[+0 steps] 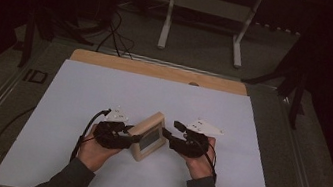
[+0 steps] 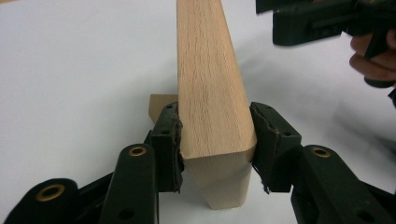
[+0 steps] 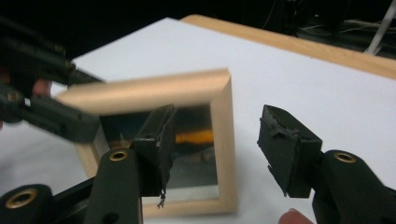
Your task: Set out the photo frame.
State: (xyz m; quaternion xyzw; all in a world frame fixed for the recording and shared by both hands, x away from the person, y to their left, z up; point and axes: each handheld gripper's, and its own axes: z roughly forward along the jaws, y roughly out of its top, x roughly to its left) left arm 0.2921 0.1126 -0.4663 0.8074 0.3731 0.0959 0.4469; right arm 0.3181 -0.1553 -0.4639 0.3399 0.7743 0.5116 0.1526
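In the high view, two sleeved forearms come up from the bottom edge, and just above them, low in the middle of the frame, the person's hands hold the two tools to either side of a small wooden picture frame (image 1: 149,137). The left gripper (image 1: 133,137) sits at the frame's left side and is clamped on its wooden edge; in the left gripper view the two black pads (image 2: 170,140) press against both faces of the pale wood (image 2: 210,93) at the centre of the picture, with the frame rising upright from the white surface and its small rear stand showing just behind the left pad. The right gripper (image 1: 166,135) sits at the frame's right side with its jaws apart and gripping nothing; in the right gripper view its pads stand wide across the lower half of the picture, the left one in front of the frame's dark glass (image 3: 194,154) and the right one off past the frame's right rail, over white paper. The frame stands on a large white sheet (image 1: 104,89) that covers most of the table, whose wooden edge (image 1: 158,71) shows as a strip beyond it. Farther up, across the top of the frame, a grey floor holds the white legs of another table (image 1: 205,23) and dark cables (image 1: 113,34) at upper left.
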